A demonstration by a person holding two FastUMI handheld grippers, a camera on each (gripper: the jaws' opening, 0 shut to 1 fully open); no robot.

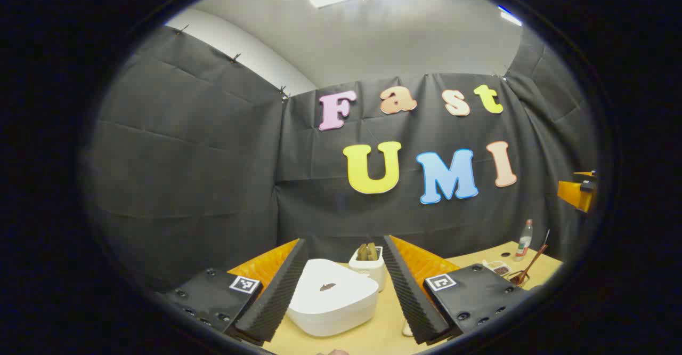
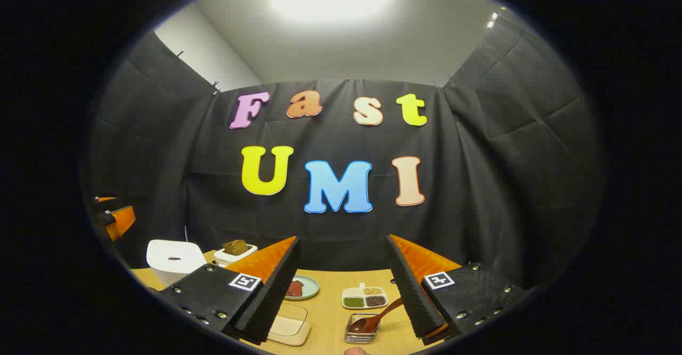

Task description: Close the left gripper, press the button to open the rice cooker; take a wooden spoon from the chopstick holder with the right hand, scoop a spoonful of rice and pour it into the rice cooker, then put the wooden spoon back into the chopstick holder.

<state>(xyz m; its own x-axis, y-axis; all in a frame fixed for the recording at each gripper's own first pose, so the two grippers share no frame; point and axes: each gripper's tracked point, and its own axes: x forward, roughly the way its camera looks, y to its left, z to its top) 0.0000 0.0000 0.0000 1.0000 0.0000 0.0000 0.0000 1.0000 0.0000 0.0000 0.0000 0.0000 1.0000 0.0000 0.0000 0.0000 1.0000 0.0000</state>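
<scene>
Two hand-held grippers are raised above the counter (image 1: 373, 333), both with fingers spread and holding nothing. The left hand-held gripper (image 1: 343, 285) frames the closed rice cooker (image 1: 333, 296) at the bottom centre, probably lining up for its button. The right hand-held gripper (image 2: 341, 285) faces the wooden spoon (image 2: 375, 317), leaning in a small holder (image 2: 362, 329) at the bottom centre.

My left gripper (image 1: 341, 285) — black screwed plates bearing square markers; ridged fingers; my right gripper (image 2: 341, 285) identical.
</scene>
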